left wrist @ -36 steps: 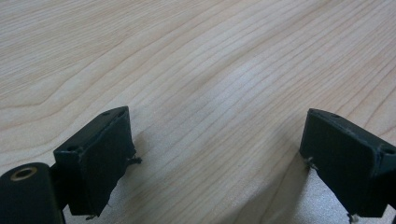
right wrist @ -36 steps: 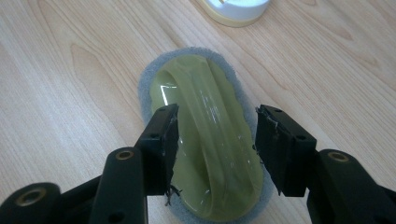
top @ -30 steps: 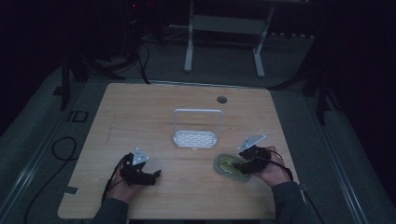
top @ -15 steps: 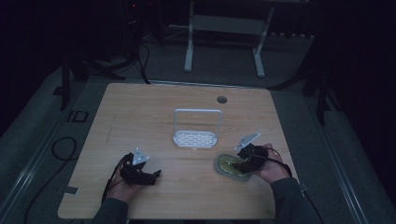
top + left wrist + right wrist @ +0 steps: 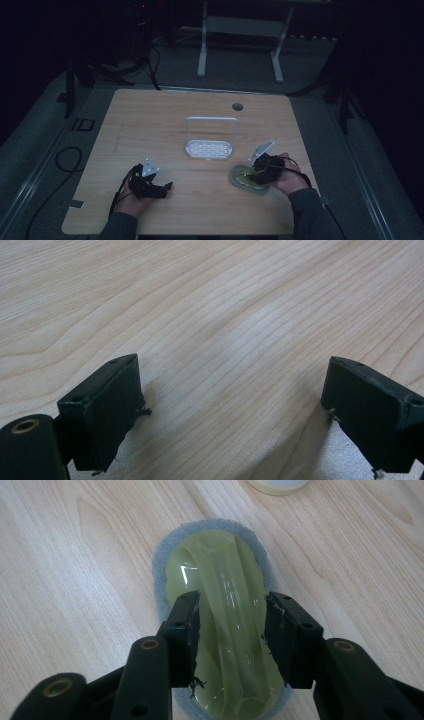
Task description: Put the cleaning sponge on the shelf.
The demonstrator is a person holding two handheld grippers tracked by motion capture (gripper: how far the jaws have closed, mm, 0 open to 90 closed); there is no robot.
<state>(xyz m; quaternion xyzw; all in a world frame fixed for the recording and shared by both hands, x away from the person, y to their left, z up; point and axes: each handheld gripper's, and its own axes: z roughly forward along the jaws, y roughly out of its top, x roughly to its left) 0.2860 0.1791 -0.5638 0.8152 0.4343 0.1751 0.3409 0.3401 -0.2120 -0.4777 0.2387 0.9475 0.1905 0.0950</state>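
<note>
Left-hand tongs rest on the bare wooden table, jaws spread wide with nothing between them. Over at the right-hand tongs, the jaws have just been closing astride the yellow-handled scrubbing pad, which lies flat directly beneath them, not yet pinched.

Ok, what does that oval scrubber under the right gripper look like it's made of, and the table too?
Scrubber: a yellow-green translucent grip, probably glossy plastic or silicone given its bright glints, on a fuzzy grey pad that looks like felt or sponge. Table: pale wood or wood-look laminate with matte, visible grain lines.
</note>
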